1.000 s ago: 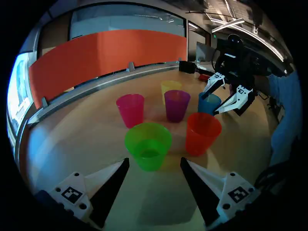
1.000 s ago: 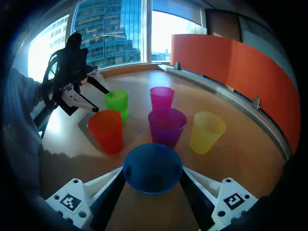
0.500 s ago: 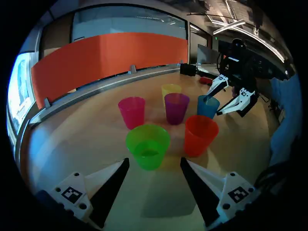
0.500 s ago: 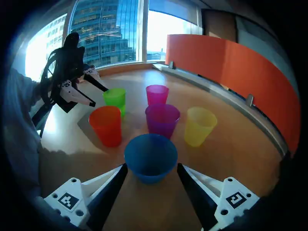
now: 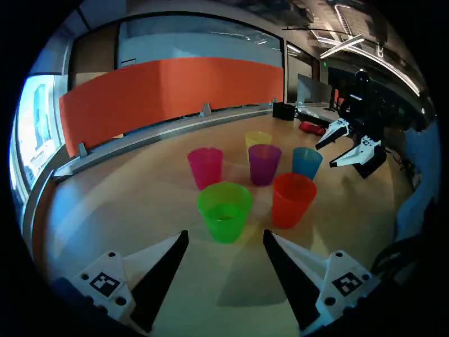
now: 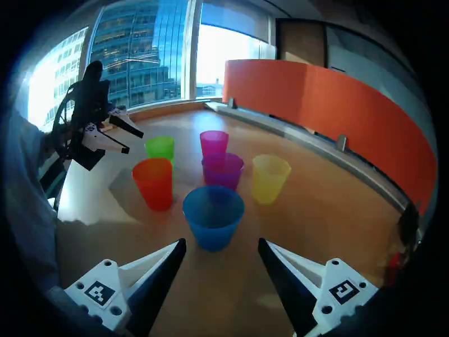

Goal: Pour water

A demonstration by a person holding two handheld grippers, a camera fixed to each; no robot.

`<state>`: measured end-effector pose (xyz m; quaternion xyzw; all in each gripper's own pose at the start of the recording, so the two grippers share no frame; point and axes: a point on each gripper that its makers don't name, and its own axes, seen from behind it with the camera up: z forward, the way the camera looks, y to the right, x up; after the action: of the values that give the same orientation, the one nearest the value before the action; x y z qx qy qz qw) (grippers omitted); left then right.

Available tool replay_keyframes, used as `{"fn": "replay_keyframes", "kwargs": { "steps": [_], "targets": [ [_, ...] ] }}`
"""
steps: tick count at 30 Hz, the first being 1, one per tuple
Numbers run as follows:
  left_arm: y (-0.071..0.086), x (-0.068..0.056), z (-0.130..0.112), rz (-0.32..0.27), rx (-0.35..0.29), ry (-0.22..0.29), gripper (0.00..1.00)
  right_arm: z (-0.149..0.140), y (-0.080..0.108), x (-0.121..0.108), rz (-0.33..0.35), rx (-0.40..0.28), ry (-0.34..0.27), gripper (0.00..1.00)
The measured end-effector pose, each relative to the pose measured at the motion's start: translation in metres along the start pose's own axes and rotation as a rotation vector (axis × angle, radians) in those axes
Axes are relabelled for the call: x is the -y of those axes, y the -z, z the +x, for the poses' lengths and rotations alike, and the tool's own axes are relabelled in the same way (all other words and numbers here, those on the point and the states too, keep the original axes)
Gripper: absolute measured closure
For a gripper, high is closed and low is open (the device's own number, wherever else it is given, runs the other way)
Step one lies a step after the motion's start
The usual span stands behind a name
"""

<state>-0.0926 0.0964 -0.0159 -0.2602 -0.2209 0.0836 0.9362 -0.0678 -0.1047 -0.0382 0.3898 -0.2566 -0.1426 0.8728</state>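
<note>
Two handheld grippers face a cluster of six plastic cups from opposite sides of a wooden table [image 5: 112, 208], each held low and roughly level, fingers aimed at the cups.

The left gripper [image 5: 224, 232] has its fingers spread wide and grips nothing. The green cup [image 5: 225, 210] stands just beyond its tips, touching neither finger, with what looks like a little liquid in its bottom.

The right gripper [image 6: 221, 241] is likewise spread and empty, with the blue cup [image 6: 213, 216] just past its fingertips and apart from them.

Every cup stands upright, mouth up, long axis vertical. Between the green and blue cups sit the red cup [image 5: 292, 199] and the purple cup [image 5: 264, 164]. The pink cup [image 5: 205, 167] and the yellow cup [image 5: 257, 138] stand on the cluster's far side, towards an orange partition [image 5: 168, 90]. In the right gripper view, tall windows [image 6: 140, 62] rise behind the left gripper.
</note>
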Motion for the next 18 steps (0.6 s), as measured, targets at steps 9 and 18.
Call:
{"fn": "replay_keyframes", "kwargs": {
  "steps": [9,18],
  "targets": [
    [0.016,0.014,0.002,0.097,-0.06,0.024,0.01,0.009,0.02,0.0,-0.084,-0.065,-0.032,0.01],
    [0.039,0.03,0.019,0.214,-0.153,0.052,0.01,0.034,0.041,-0.013,-0.215,-0.178,-0.085,0.01]
  ]
}}
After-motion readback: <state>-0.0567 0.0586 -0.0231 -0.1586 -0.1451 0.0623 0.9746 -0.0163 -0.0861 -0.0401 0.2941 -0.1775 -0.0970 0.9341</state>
